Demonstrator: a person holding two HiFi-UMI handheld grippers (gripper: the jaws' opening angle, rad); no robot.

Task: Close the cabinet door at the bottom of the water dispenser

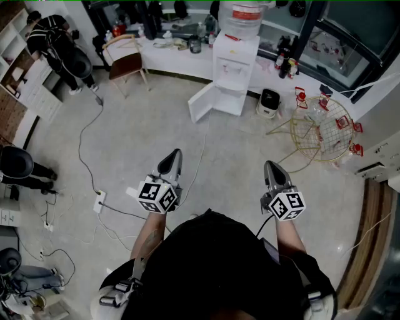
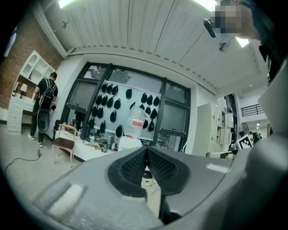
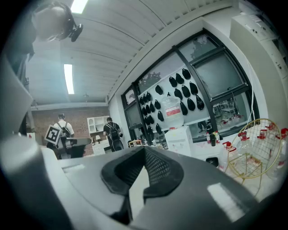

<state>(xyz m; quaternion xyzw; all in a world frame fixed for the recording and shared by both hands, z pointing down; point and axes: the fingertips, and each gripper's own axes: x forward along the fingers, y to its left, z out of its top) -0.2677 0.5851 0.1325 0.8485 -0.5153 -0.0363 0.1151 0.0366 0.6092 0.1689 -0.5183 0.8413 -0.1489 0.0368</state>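
The white water dispenser stands against the far counter with a large bottle on top. Its bottom cabinet door hangs open, swung out to the left. Both grippers are held level over the floor, well short of the dispenser. My left gripper is shut with nothing in it, and my right gripper is shut and empty too. The left gripper view shows the shut pads with the dispenser far beyond them. In the right gripper view the dispenser stands right of the closed gripper.
A small white appliance sits on the floor right of the dispenser. A gold wire rack lies further right. A chair stands left of the dispenser. Cables and a power strip cross the floor at left. A person stands by shelves.
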